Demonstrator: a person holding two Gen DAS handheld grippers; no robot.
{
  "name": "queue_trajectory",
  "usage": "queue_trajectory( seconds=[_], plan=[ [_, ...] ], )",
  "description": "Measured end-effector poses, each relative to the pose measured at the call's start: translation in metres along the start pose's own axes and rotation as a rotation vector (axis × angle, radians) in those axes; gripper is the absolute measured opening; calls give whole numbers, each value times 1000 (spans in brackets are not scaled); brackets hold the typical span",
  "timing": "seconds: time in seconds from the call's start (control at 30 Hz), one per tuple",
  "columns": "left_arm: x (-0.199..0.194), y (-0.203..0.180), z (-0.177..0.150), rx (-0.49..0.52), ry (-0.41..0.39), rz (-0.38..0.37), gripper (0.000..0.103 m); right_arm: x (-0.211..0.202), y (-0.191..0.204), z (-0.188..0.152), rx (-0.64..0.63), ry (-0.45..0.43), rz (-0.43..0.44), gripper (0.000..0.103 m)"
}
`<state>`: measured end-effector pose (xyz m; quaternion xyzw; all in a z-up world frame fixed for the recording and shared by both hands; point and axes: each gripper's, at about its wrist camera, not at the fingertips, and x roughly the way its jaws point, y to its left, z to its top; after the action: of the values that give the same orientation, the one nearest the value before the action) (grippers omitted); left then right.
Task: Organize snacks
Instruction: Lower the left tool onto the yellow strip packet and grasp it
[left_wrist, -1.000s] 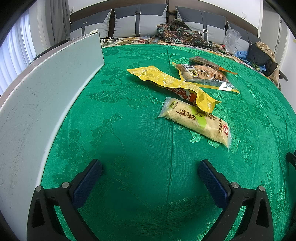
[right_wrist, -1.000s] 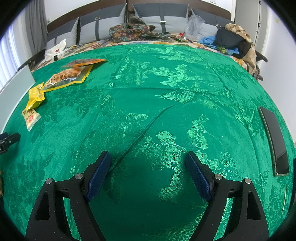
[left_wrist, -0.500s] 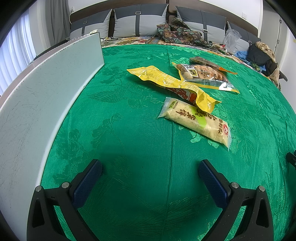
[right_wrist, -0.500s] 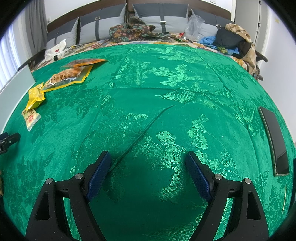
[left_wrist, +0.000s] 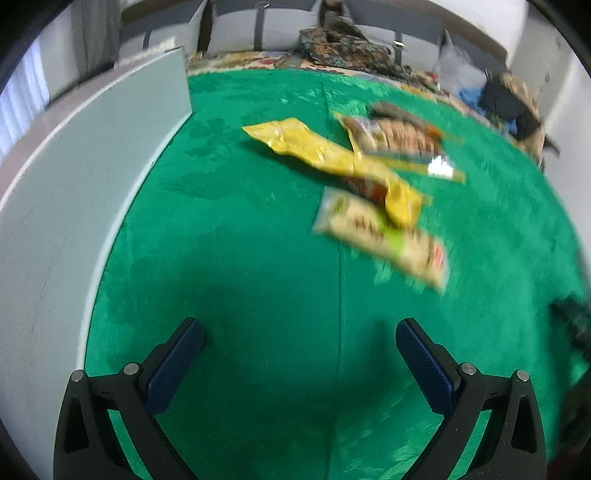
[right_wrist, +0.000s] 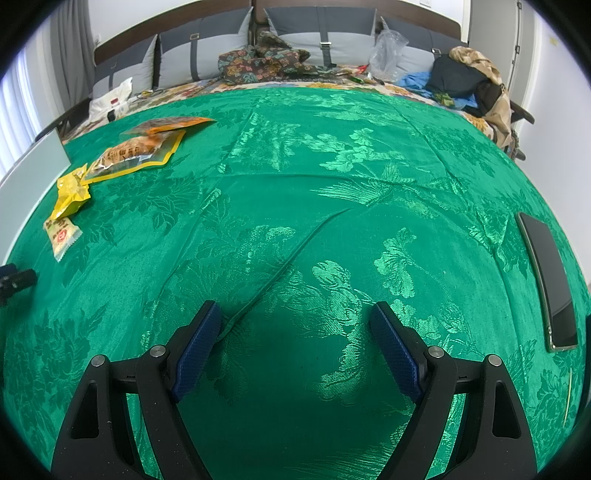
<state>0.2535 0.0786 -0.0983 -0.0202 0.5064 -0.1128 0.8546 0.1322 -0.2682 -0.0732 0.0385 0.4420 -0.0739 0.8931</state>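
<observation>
Several snack packets lie on the green cloth. In the left wrist view a pale packet with a green label (left_wrist: 384, 236) lies nearest, a yellow packet (left_wrist: 332, 158) behind it, a clear packet of brown snacks (left_wrist: 399, 136) and a dark packet (left_wrist: 391, 110) farther back. My left gripper (left_wrist: 299, 332) is open and empty, short of the pale packet. In the right wrist view the same packets sit far left: pale packet (right_wrist: 61, 234), yellow packet (right_wrist: 70, 194), clear packet (right_wrist: 133, 155), orange-edged packet (right_wrist: 166, 123). My right gripper (right_wrist: 295, 317) is open and empty over bare cloth.
A pale grey board (left_wrist: 74, 184) stands along the left edge of the cloth. A black phone (right_wrist: 550, 280) lies at the right edge. Pillows (right_wrist: 207, 48), patterned fabric and clothes (right_wrist: 465, 81) lie beyond the cloth. The left gripper's tip (right_wrist: 14, 280) shows at far left.
The left wrist view has turned blurred and shifted: my left gripper is moving, and the packets sit slightly lower and nearer. The right gripper has not moved.
</observation>
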Motion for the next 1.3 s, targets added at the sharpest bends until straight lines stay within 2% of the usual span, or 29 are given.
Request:
queue_trajectory(
  seconds=[0.13, 0.2, 0.27, 0.33, 0.37, 0.4, 0.5, 0.6, 0.7, 0.73, 0.87, 0.93, 0.97, 1.03, 1.07, 1.1, 1.13, 1.2, 1.3],
  plan=[
    [1, 6, 53, -116, -8, -90, 102, 0, 0, 0, 0, 0, 0, 86],
    [15, 1, 81, -156, 29, -109, 102, 0, 0, 0, 0, 0, 0, 86],
    [37, -3, 104, -204, 61, -57, 97, 0, 0, 0, 0, 0, 0, 86],
    [59, -5, 115, -254, 85, 11, 89, 0, 0, 0, 1, 0, 1, 86],
    [70, -4, 116, -284, 108, 30, 88, 0, 0, 0, 1, 0, 1, 86],
    [70, -8, 118, -278, 68, 57, 90, 0, 0, 0, 1, 0, 0, 86],
    [78, -19, 119, -198, 45, 118, 90, 0, 0, 0, 0, 0, 0, 86],
    [73, -15, 110, -85, -3, 87, 79, 0, 0, 0, 0, 0, 0, 86],
    [67, 4, 115, -18, 32, 50, 64, 0, 0, 0, 0, 0, 0, 86],
    [66, 11, 119, -13, 46, 54, 63, 0, 0, 0, 0, 0, 0, 86],
    [65, 32, 134, -52, 103, 91, 67, 0, 0, 0, 0, 0, -1, 86],
    [73, 32, 133, -98, 157, 74, 92, 0, 0, 1, 0, 0, -1, 86],
    [77, 29, 131, -101, 178, 66, 95, 0, 0, 0, 0, 0, -1, 86],
    [83, 10, 125, -5, 176, 121, 101, 0, 0, 0, 0, 0, -1, 86],
    [83, -2, 120, 64, 146, 153, 99, 0, 0, 0, 1, 0, -1, 86],
    [78, -8, 116, 91, 110, 142, 82, 0, 0, 0, 1, 0, -1, 86],
    [74, -10, 115, 88, 94, 110, 57, 0, 0, 0, 0, 0, -1, 86],
    [65, -6, 114, 80, 97, 113, 48, 0, 0, 0, 0, 0, -1, 86],
    [48, 8, 102, 72, 79, 113, 45, 1, 0, 0, 1, 0, 0, 86]
  ],
)
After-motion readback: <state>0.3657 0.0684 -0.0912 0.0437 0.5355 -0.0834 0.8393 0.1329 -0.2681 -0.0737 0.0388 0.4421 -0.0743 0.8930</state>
